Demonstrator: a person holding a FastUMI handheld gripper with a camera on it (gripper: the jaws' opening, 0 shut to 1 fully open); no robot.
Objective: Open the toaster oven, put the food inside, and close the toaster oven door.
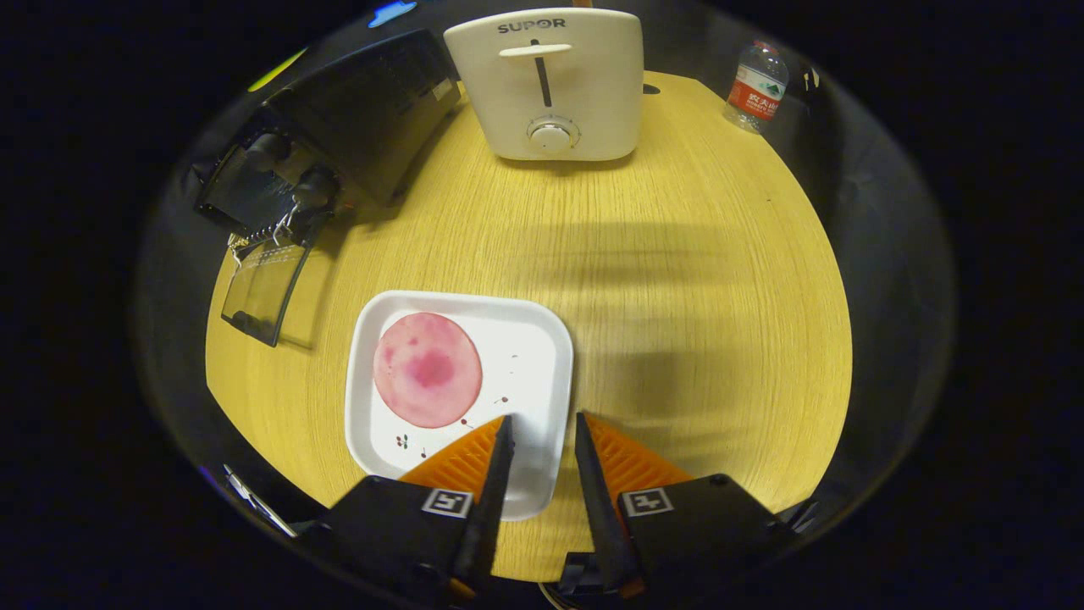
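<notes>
We look steeply down from the gripper-mounted fisheye camera, forward along the gripper [542, 419] and its parted, empty fingers, high above the wooden table [694, 280]; the white plate [542, 356] lies nearest, the toaster [550, 85] at the far edge.

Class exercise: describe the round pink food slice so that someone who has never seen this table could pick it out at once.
Start from the yellow wooden table. Nearest the open claw lies a white square plate, the claw's fingers hanging over its near edge, holding nothing. On the plate's left half lies the pink food slice: flat, round, with a darker red blotch at its centre, the only pink thing there.
</notes>
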